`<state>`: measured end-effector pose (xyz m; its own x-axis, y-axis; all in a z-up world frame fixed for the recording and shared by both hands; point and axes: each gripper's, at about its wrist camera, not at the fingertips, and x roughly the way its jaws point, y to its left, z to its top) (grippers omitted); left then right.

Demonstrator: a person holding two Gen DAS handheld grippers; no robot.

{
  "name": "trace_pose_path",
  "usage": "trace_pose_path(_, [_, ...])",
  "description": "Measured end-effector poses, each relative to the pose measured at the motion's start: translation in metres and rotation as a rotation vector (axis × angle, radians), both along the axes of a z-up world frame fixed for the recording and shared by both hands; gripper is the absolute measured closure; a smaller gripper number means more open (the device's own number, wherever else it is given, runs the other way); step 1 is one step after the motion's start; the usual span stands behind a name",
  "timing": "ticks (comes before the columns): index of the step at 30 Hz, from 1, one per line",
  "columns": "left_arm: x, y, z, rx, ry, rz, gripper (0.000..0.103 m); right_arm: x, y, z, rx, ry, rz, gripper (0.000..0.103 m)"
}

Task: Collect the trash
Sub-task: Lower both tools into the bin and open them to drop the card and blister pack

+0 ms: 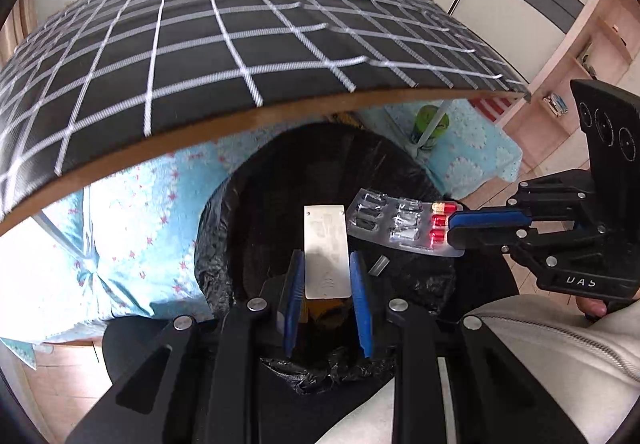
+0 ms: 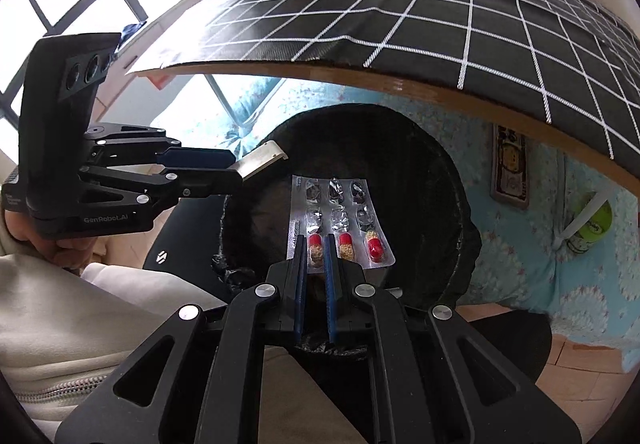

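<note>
The bin bag (image 1: 224, 228) is thin black plastic, shiny and crinkly. The pill strip (image 2: 336, 220) is shiny silver foil with clear plastic bubbles. The flat plate (image 1: 325, 252) looks like dull grey metal, smooth with smudges. The desk (image 1: 280, 112) has a wooden edge, and its cloth (image 1: 200, 44) is matt black woven fabric with white lines. The grippers' arms are matt black plastic with shiny metal pins.

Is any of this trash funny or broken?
Yes. The pill pack in the right gripper, over the black-lined bin, looks odd: most pockets are burst, yet three capsules remain.
</note>
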<state>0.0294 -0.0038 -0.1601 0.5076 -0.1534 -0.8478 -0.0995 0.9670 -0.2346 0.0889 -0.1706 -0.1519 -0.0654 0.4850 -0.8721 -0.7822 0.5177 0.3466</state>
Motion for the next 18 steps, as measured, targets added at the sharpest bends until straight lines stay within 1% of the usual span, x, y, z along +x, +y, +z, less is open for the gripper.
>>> trace_pose_path(9, [0.015,0.006,-0.036,-0.032,0.082,0.008,0.08,0.011,0.012,-0.041,-0.07,0.051,-0.013,0.094])
trace_pose_path(18, [0.024,0.006,-0.052,-0.072,0.115,0.012,0.08,0.016,0.018,-0.062,-0.099,0.085,-0.026,0.094])
